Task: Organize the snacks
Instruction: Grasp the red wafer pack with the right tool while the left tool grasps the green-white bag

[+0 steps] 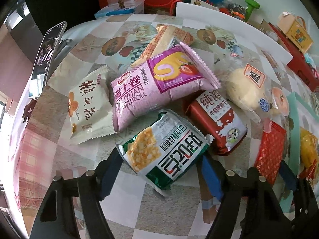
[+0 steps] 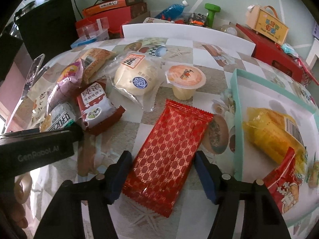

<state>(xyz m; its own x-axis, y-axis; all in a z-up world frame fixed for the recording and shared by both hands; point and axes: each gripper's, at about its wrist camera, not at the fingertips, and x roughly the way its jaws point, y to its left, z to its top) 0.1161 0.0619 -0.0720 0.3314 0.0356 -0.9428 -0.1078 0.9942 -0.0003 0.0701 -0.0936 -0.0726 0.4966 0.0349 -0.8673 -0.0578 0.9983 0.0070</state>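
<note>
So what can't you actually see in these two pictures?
- Left wrist view: the pink roll pack covers part of the red biscuit pack.
- Right wrist view: the tray runs off the right edge.
- Right wrist view: the left gripper's body hides part of the green pack.

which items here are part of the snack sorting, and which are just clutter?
Job:
green-and-white pack between left gripper fingers
red patterned pack between right gripper fingers
pink Swiss roll
teal tray

Clutter:
phone
green dumbbell
blue bottle
</note>
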